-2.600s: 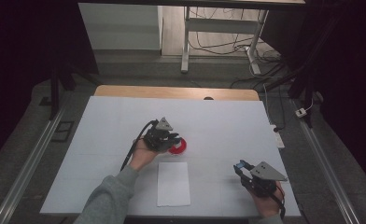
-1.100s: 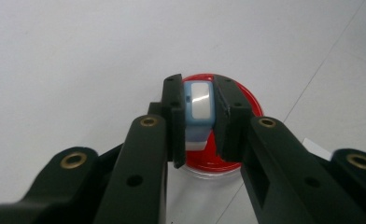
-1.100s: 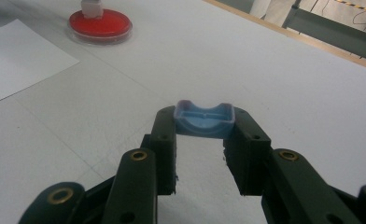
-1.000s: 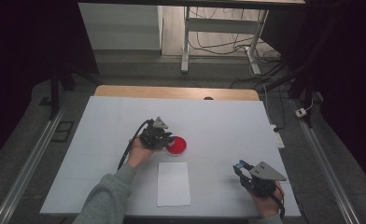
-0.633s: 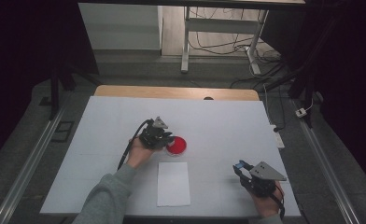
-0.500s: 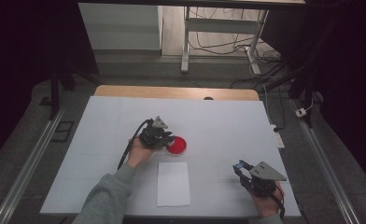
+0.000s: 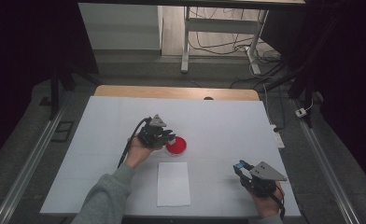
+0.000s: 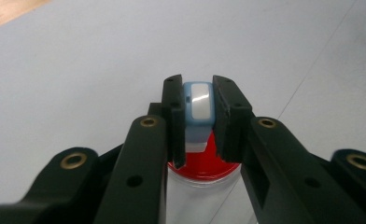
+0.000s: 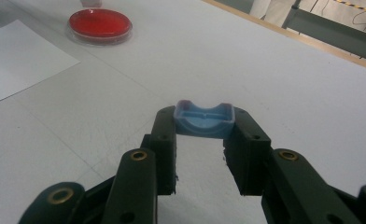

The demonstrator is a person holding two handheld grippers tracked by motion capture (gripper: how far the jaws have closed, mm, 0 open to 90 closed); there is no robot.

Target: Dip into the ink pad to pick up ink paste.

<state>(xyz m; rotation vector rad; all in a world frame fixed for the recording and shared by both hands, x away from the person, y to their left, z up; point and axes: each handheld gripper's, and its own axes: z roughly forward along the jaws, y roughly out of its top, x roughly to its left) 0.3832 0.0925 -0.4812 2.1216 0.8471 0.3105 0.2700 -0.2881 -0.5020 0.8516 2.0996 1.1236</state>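
The left tongs (image 7: 165, 138) have drawn back leftward off the red dish (image 7: 177, 146), leaving it uncovered.

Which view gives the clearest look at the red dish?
The right gripper view: the red dish lies whole and unobstructed, clear rim visible, beside the white paper. The high view shows it small, by the left gripper. In the left gripper view the fingers and a held blue piece hide most of it.
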